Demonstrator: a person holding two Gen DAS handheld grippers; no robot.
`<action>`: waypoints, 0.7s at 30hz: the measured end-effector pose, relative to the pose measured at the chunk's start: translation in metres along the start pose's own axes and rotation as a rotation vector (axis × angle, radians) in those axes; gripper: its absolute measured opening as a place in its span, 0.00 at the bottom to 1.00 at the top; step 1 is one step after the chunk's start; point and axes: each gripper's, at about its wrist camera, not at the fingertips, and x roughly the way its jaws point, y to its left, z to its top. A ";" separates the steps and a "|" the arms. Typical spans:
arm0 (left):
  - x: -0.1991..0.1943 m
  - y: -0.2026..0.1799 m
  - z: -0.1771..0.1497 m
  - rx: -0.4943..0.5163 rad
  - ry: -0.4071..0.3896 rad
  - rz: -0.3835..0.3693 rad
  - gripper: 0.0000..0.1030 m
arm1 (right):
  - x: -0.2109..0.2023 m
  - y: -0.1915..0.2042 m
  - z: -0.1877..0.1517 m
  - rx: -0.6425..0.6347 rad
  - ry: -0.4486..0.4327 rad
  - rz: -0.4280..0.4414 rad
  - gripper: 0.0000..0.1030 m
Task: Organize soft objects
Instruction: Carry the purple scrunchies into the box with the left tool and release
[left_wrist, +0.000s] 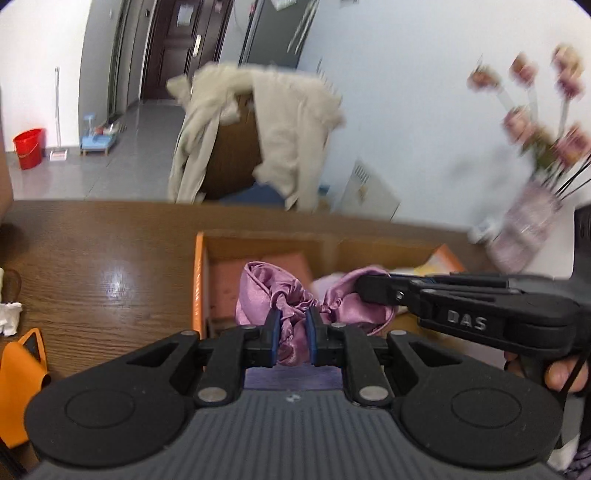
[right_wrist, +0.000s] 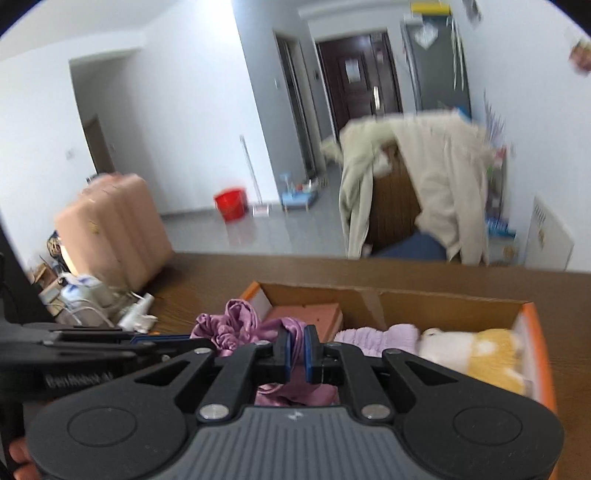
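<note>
A shiny purple satin cloth with a gathered middle (left_wrist: 291, 299) hangs over an orange-edged cardboard box (left_wrist: 198, 280) on the wooden table. My left gripper (left_wrist: 293, 325) is shut on its gathered middle. My right gripper (right_wrist: 296, 349) is shut on another part of the same cloth (right_wrist: 236, 325); in the left wrist view the right gripper (left_wrist: 364, 286) comes in from the right and clamps the cloth's right end. The box (right_wrist: 532, 317) holds a pink flat item (right_wrist: 314, 314), a lilac knit piece (right_wrist: 376, 334) and a yellow-and-white plush toy (right_wrist: 476, 350).
A vase of pink flowers (left_wrist: 528, 221) stands on the table right of the box. An orange object (left_wrist: 22, 365) and white items lie at the table's left. Cables and chargers (right_wrist: 96, 302) sit on the table left of the box. A chair with a beige coat (left_wrist: 266, 133) stands beyond the far edge.
</note>
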 end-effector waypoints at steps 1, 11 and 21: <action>0.012 0.001 -0.001 0.017 0.029 0.021 0.15 | 0.017 -0.004 -0.002 0.004 0.032 -0.012 0.07; 0.037 -0.003 -0.018 0.117 0.064 0.091 0.21 | 0.081 -0.015 -0.022 0.024 0.236 -0.049 0.10; -0.002 -0.008 -0.007 0.087 0.023 0.103 0.49 | 0.054 -0.006 -0.011 -0.022 0.192 -0.065 0.44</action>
